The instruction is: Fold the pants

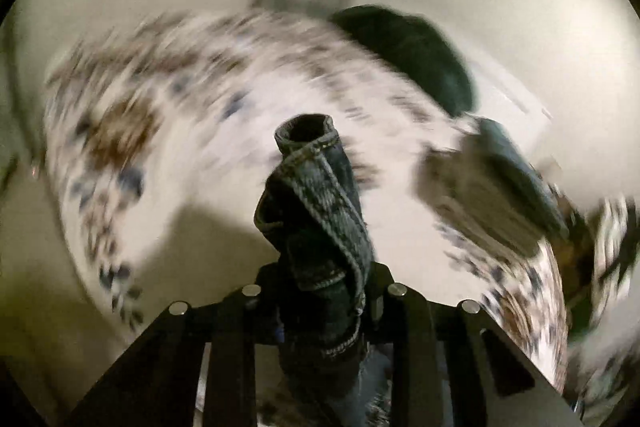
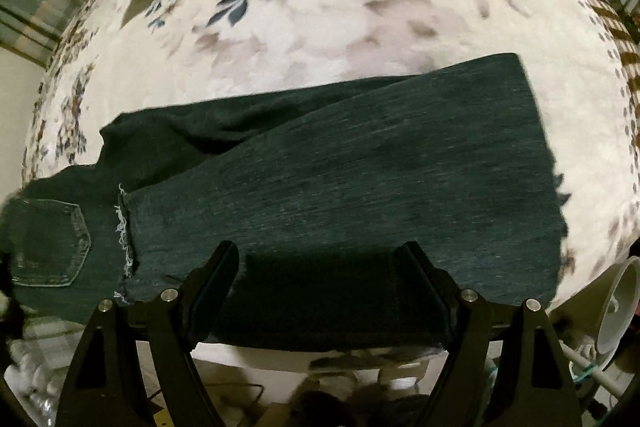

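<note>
Dark denim pants (image 2: pixel 340 187) lie across a bed with a floral blanket (image 2: pixel 320 27). The legs are folded over toward the right, and a back pocket (image 2: pixel 52 243) shows at the left. My right gripper (image 2: pixel 324 259) is open just above the near edge of the pants and holds nothing. My left gripper (image 1: pixel 324 283) is shut on a bunched part of the pants, the waistband (image 1: pixel 316 195), which sticks up in front of the camera. The left wrist view is blurred by motion.
The floral blanket (image 1: pixel 200 87) covers the bed. A dark garment (image 1: pixel 420 55) and a book-like object (image 1: pixel 492 187) lie on the bed in the left wrist view. A white fan or lamp (image 2: pixel 616 303) stands beside the bed at the lower right.
</note>
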Motion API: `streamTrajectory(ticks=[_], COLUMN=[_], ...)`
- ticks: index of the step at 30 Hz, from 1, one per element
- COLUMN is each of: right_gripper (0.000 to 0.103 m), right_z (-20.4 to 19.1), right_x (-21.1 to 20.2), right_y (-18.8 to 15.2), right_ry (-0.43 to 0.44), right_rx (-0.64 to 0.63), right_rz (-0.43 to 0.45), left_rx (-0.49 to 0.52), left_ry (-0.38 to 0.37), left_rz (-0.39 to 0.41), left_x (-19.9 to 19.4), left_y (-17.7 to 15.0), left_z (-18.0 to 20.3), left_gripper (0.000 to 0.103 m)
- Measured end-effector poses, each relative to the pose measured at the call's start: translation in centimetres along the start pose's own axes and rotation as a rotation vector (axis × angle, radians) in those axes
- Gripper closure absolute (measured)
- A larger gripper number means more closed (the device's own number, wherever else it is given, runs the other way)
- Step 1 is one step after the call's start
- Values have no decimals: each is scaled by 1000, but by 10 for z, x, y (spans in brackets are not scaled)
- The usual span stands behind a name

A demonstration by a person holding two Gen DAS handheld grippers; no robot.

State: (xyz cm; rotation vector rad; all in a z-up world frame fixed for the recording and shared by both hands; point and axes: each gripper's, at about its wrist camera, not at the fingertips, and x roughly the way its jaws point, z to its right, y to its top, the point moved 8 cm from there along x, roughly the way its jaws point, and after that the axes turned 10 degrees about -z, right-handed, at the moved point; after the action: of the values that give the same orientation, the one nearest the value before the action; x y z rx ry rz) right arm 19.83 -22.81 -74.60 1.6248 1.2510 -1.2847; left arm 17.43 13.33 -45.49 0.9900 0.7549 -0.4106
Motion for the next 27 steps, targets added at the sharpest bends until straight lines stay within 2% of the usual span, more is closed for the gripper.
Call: streamTrajectory(ticks=[3, 6, 9, 16, 20, 23, 24, 26, 27], right_gripper=[18, 18, 18, 18, 19, 18, 18, 18, 18], right_z=[24, 53, 91, 203, 266, 301, 311, 324, 329], right_x=[-16, -27, -38, -60, -65, -67, -69, -74, -78], right_y=[-3, -5, -8, -13, -21, -25, -26, -27, -26], right_ry=[53, 91, 97, 96, 61, 66, 78, 111, 132], right_rx=[51, 105, 162, 333, 410, 460, 478, 499, 505], right_rz=[13, 29, 49, 90, 95, 87, 87, 94, 98], left_rx=[191, 308, 422, 595, 736, 858, 872, 860, 851], left_ry=[-28, -87, -142, -242, -246, -143, -129, -148, -162], left_rz=[5, -39, -85, -195, -312, -466, -496, -490, -491], left_x=[-16, -28, -32, -10, 17, 53, 60, 58, 54], left_y=[-8, -33, -72, -173, -243, -293, -299, -292, -287], left_z=[61, 120, 183, 291, 333, 336, 334, 334, 335], left_gripper=[81, 81, 81, 81, 81, 78, 75, 73, 62])
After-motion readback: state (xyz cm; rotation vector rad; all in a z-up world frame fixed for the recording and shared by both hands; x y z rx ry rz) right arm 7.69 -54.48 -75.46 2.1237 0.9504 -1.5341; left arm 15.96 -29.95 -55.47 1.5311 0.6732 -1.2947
